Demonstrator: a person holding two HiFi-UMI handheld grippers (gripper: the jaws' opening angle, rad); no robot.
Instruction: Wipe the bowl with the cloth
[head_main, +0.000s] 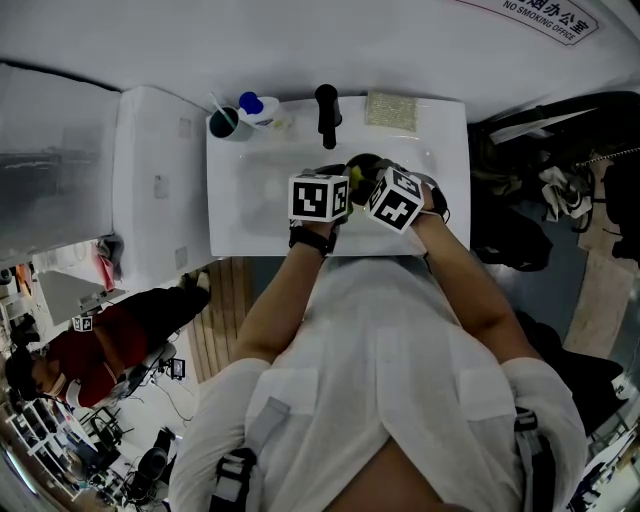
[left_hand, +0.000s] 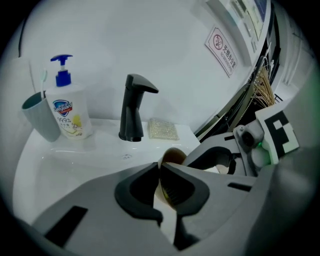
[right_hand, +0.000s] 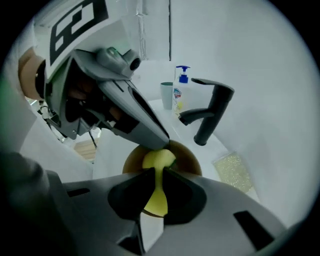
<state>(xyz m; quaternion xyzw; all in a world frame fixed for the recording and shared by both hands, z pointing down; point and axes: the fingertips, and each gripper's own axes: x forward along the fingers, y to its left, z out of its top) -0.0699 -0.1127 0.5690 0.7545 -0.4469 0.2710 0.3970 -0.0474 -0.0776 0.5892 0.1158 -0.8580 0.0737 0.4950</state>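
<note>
Two hand-held grippers meet over the sink (head_main: 228, 215) at the centre of the head view, their marker cubes side by side.

Left hand-held gripper (left_hand: 160, 169): jaws nearly together and clamped on the bowl (left_hand: 173, 157), with the rim wall passing between the pads. The bowl is brown. It is held above the white basin, just below the faucet (left_hand: 134, 107) in this view.

Right hand-held gripper (right_hand: 157, 172): jaws closed on the cloth (right_hand: 156, 197). The cloth is yellow-green and pinched into a narrow fold between the pads. Its bunched end lies inside the bowl against the inner wall. In the right gripper view the bowl's opening faces the camera, at lower centre of the frame. The left hand-held gripper's tip comes in from the upper left and meets the far rim.

Back ledge of the sink, left gripper view:
- cup (left_hand: 40, 116), grey, far left
- soap bottle (left_hand: 67, 112), blue pump, touching or just beside the cup
- faucet, black, centre
- pad (left_hand: 163, 129), pale and textured, just right of the faucet base
</note>
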